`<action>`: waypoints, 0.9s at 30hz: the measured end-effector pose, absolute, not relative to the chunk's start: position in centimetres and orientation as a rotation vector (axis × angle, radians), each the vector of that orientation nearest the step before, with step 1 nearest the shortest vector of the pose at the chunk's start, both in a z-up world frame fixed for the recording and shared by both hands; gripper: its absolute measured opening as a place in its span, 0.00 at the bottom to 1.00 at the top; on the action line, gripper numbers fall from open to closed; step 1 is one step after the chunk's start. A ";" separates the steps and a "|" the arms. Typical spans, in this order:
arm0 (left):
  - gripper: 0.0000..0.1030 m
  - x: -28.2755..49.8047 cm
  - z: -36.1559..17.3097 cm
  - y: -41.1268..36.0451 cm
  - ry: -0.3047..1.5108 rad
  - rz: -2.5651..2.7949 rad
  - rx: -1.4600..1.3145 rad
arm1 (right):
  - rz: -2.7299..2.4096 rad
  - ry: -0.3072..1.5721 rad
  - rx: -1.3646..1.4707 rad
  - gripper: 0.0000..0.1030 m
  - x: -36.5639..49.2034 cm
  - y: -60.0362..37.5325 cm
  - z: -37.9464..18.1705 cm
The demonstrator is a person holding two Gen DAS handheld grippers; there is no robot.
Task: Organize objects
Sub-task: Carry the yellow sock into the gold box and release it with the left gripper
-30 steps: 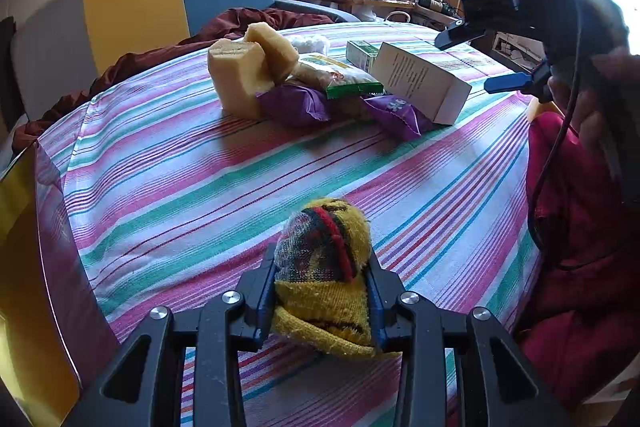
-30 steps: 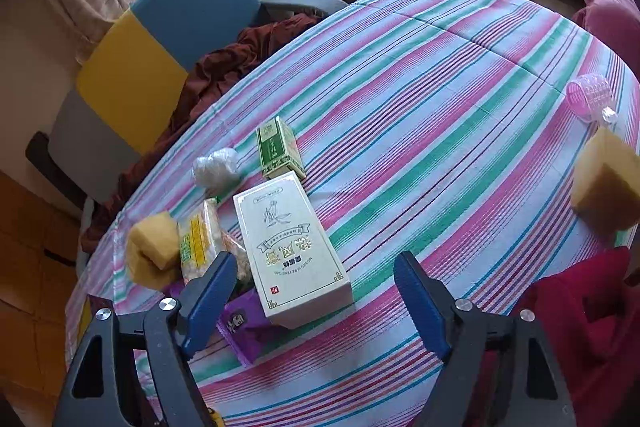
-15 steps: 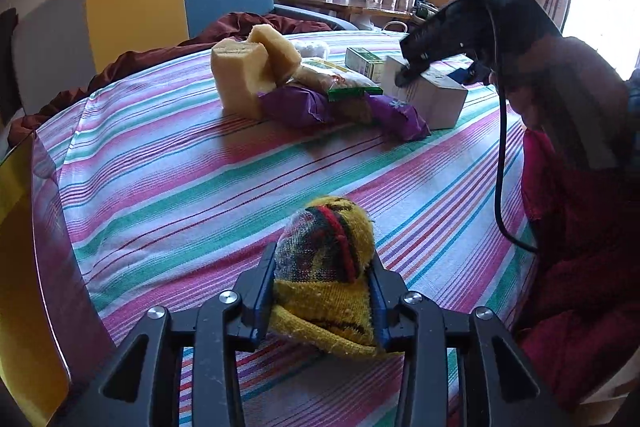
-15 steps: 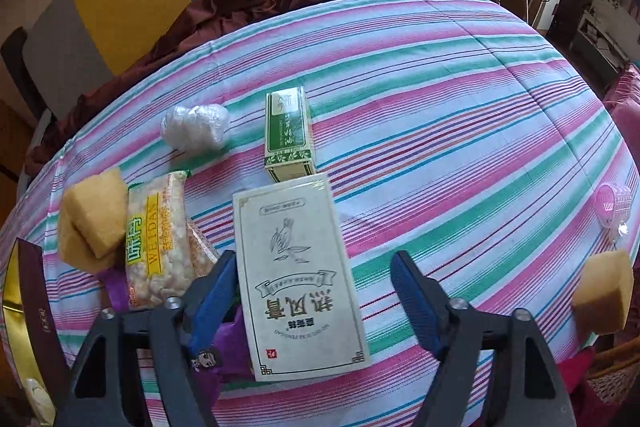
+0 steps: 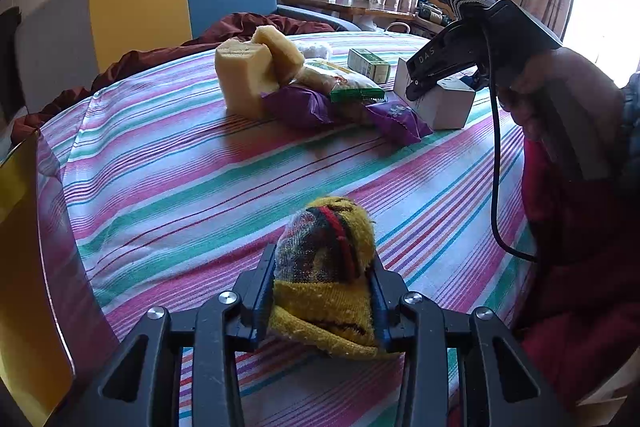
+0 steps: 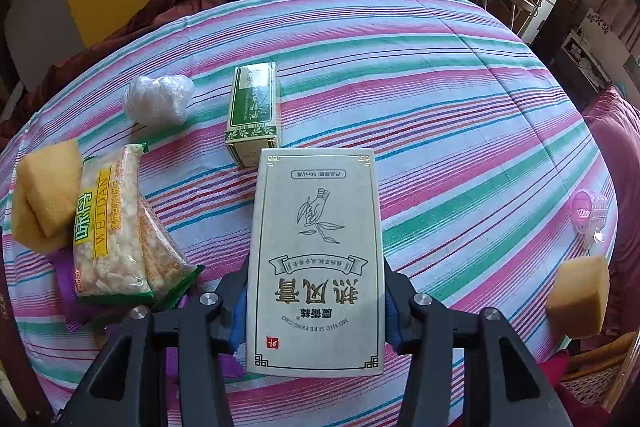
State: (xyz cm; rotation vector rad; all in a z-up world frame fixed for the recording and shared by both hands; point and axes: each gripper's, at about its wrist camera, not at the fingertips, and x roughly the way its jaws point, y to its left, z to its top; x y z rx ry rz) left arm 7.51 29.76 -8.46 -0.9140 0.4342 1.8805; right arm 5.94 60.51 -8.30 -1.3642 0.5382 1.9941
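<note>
Striped pink, green and white cloth [image 6: 440,75] is spread over the round table. At the left, two yellow sponge blocks [image 6: 44,195], a clear bag of pale snacks [image 6: 108,223] and a small green box [image 6: 252,115] are gathered in a bunch. A yellow woolly sock ball [image 5: 324,275] is squeezed tight by the left gripper [image 5: 320,303]. A tall white card box [image 6: 316,259] is pinched at both sides by the right gripper [image 6: 316,311]. Off at the right, one more sponge block [image 6: 580,295] and a pink plastic roller [image 6: 590,211] are left to be tidied.
</note>
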 end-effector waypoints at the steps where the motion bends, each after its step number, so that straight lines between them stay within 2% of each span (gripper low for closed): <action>1: 0.38 7.6 -8.2 29.7 0.441 1.886 -0.919 | 1.994 0.538 -1.364 0.49 6.0 60.5 -8.3; 5: 0.35 8.0 -6.7 28.7 0.442 1.901 -0.909 | 1.995 0.539 -1.363 0.49 6.1 60.6 -8.3; 10: 0.35 6.2 -2.5 25.3 0.335 1.967 -0.896 | 1.994 0.543 -1.360 0.49 6.2 60.8 -8.4; 15: 0.35 -0.3 0.3 18.4 0.209 2.140 -1.011 | 1.993 0.537 -1.361 0.49 6.1 60.8 -8.4; 22: 0.35 -9.4 -1.7 8.3 0.094 2.383 -1.251 | 1.994 0.526 -1.366 0.49 6.0 60.9 -8.5; 27: 0.35 -12.7 -4.4 4.9 0.032 2.447 -1.388 | 1.996 0.508 -1.369 0.49 5.7 60.8 -8.6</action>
